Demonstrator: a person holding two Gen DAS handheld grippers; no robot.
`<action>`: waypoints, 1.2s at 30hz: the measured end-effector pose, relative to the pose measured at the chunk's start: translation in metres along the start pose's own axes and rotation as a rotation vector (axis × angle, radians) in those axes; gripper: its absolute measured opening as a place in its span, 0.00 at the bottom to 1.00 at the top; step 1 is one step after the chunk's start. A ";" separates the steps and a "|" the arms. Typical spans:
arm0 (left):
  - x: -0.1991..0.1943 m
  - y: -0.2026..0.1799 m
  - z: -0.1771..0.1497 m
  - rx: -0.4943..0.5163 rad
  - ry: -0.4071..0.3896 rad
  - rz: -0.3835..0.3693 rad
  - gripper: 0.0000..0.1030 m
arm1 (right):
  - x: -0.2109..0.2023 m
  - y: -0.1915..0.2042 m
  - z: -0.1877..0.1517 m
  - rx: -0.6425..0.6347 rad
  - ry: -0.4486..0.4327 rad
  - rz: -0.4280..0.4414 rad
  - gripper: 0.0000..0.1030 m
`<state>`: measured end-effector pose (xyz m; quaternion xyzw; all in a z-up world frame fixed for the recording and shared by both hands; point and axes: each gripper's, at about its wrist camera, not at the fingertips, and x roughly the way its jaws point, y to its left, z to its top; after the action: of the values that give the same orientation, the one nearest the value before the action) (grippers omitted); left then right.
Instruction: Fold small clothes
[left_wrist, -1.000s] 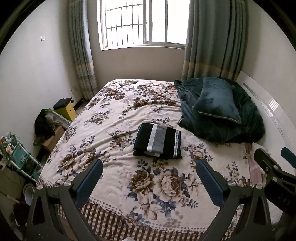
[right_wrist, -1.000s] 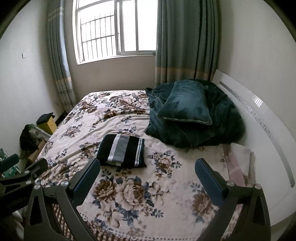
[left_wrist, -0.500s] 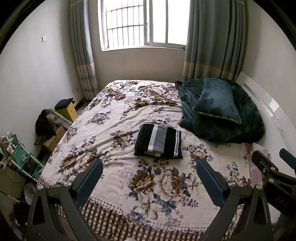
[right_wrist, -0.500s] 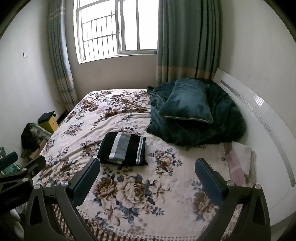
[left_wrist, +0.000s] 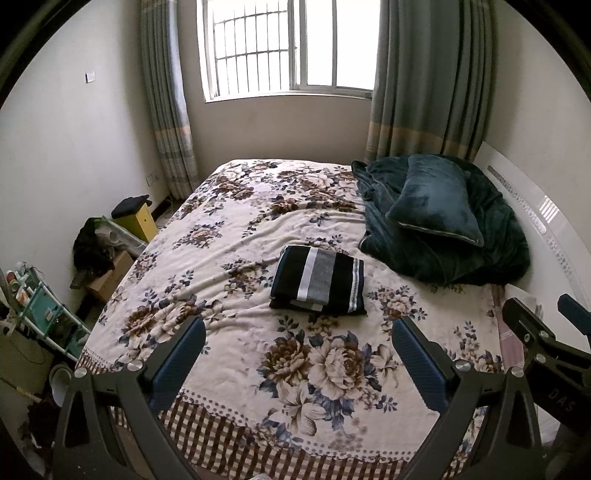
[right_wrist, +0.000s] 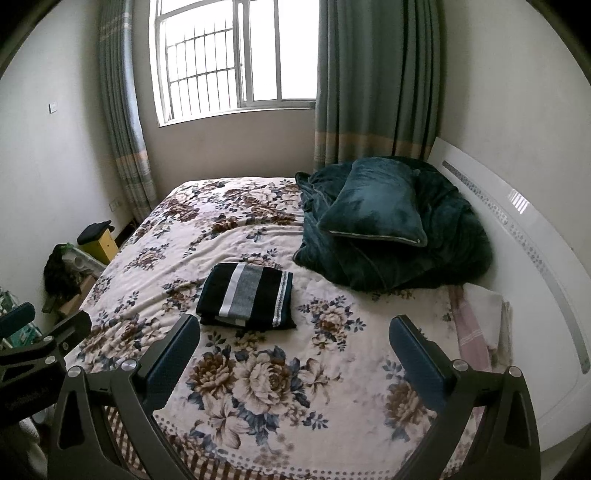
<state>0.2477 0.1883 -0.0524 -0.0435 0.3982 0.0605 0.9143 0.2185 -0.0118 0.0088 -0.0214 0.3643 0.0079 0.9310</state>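
Your left tongs (left_wrist: 295, 354) spread wide, empty, held off near foot edge of bed (left_wrist: 236, 243). Striped garment (left_wrist: 319, 280) lies folded flat mid-bed, clear of dark blanket (left_wrist: 443, 254) toward headboard edge: fold looks done. Your right tongs (right_wrist: 293, 350) spread too, nothing pinched.

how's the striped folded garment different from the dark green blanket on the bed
The striped garment is folded into a flat, neat rectangle; the green blanket is a bulky, rumpled heap. The garment is black with white and grey stripes; the blanket is plain dark green. A pillow lies on the blanket; nothing lies on the garment. Both rest on the floral bedspread.
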 end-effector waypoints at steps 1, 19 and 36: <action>-0.002 0.001 0.000 0.001 0.000 0.002 1.00 | 0.000 0.000 0.000 -0.001 0.001 0.000 1.00; -0.002 0.003 -0.002 0.000 -0.001 0.003 1.00 | -0.002 0.006 -0.005 -0.003 0.008 -0.005 1.00; -0.009 0.014 -0.004 -0.005 -0.002 0.008 1.00 | -0.003 0.007 -0.006 -0.001 0.005 -0.008 1.00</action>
<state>0.2365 0.2008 -0.0493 -0.0441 0.3971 0.0649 0.9144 0.2120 -0.0051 0.0059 -0.0232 0.3668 0.0044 0.9300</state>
